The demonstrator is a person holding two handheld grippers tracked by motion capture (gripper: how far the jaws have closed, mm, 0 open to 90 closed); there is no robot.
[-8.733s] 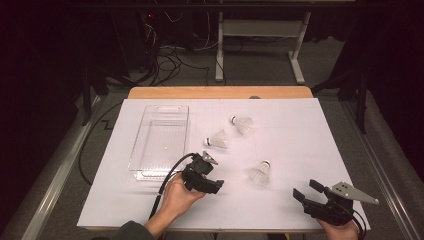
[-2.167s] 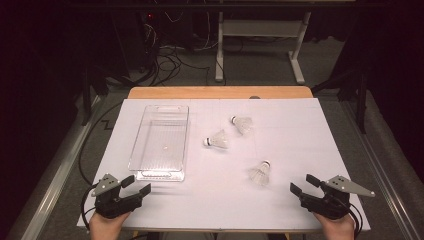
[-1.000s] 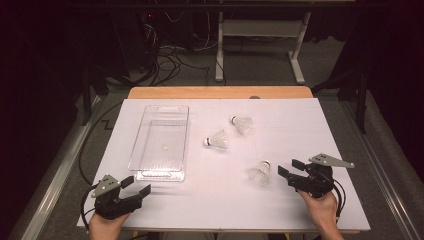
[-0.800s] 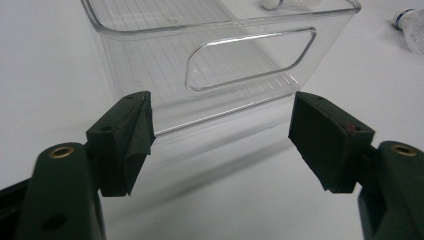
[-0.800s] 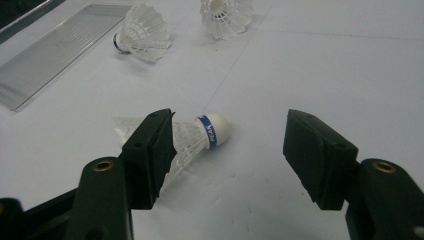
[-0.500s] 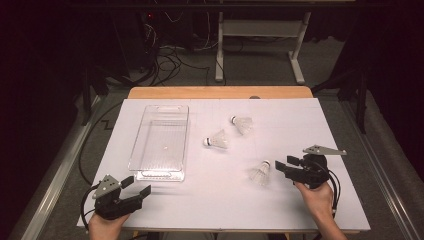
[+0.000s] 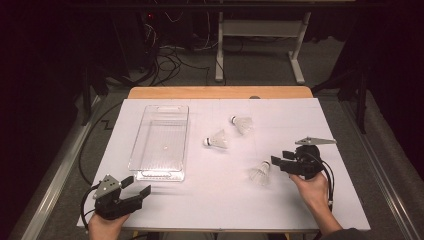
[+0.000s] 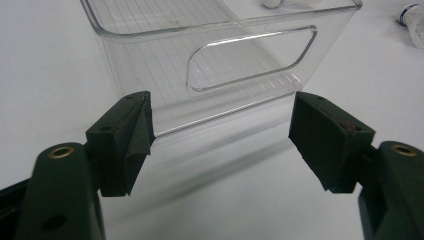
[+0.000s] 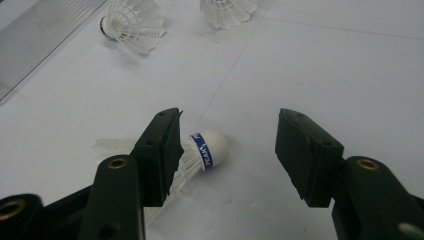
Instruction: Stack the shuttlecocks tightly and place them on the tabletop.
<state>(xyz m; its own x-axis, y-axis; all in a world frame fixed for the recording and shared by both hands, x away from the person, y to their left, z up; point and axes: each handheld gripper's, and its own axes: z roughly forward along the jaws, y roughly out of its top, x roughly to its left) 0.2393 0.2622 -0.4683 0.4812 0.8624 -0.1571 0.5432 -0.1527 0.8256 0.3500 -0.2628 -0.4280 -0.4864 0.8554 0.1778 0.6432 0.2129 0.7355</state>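
Three white shuttlecocks lie on the white table top: one at the back [image 7: 243, 124], one in the middle [image 7: 216, 141], and a near one [image 7: 260, 173]. My right gripper [image 7: 279, 162] sits just right of the near one. In the right gripper view its jaws [image 9: 230, 145] have just been closing and stand open. That shuttlecock's blue-banded cork [image 9: 212, 147] lies between them untouched, its feathers behind the left jaw. My left gripper [image 7: 136, 189] rests open at the table's near left. It faces the end wall of a clear plastic bin [image 8: 250, 60] with nothing between its jaws [image 8: 220, 135].
The clear bin [image 7: 145, 150] stands left of centre, long side running away from me. In the right gripper view the other two shuttlecocks [image 9: 132, 22] [image 9: 227, 10] lie farther off, the bin's edge [image 9: 40, 40] at the far left. A wooden strip [image 7: 220, 92] edges the table's back.
My right gripper has moved left across the table up to the near shuttlecock, and its jaws have narrowed. The left gripper has stayed where it was.
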